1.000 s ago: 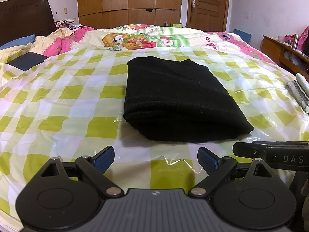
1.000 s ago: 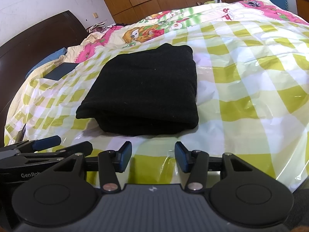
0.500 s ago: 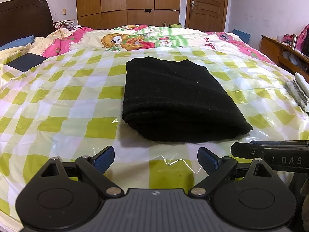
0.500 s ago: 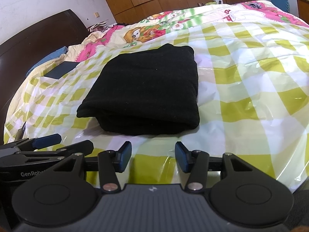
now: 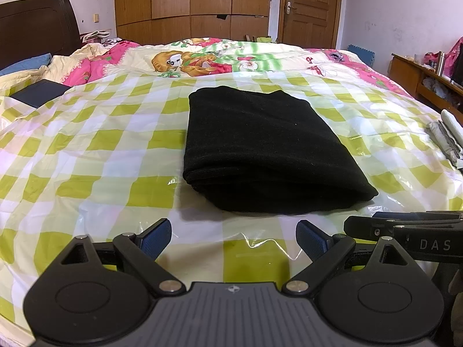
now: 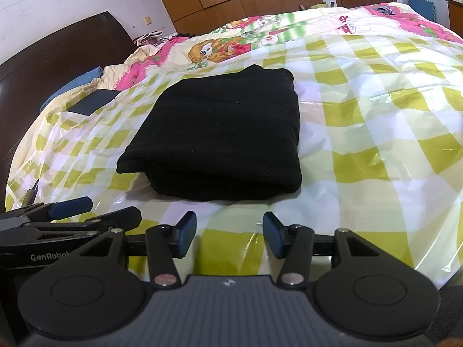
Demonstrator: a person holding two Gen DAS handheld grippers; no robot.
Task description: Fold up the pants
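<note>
Black pants (image 5: 260, 147) (image 6: 220, 133) lie folded into a thick rectangle on the green-and-white checked plastic sheet (image 5: 86, 150) that covers the bed. My left gripper (image 5: 233, 238) hovers just short of the bundle's near edge, open, with nothing between its blue pads. My right gripper (image 6: 229, 238) sits beside it, a little nearer the bundle's right corner, open and empty too. Each gripper shows at the edge of the other's view: the right one (image 5: 405, 231) at the lower right, the left one (image 6: 58, 217) at the lower left.
A cartoon-print quilt (image 5: 202, 60) covers the far half of the bed. A dark flat book (image 5: 37, 95) lies at the left near the dark headboard (image 5: 34, 26). Folded pale clothes (image 5: 445, 138) rest at the right edge. A wooden wardrobe (image 5: 191, 5) and a door (image 5: 309, 8) stand behind.
</note>
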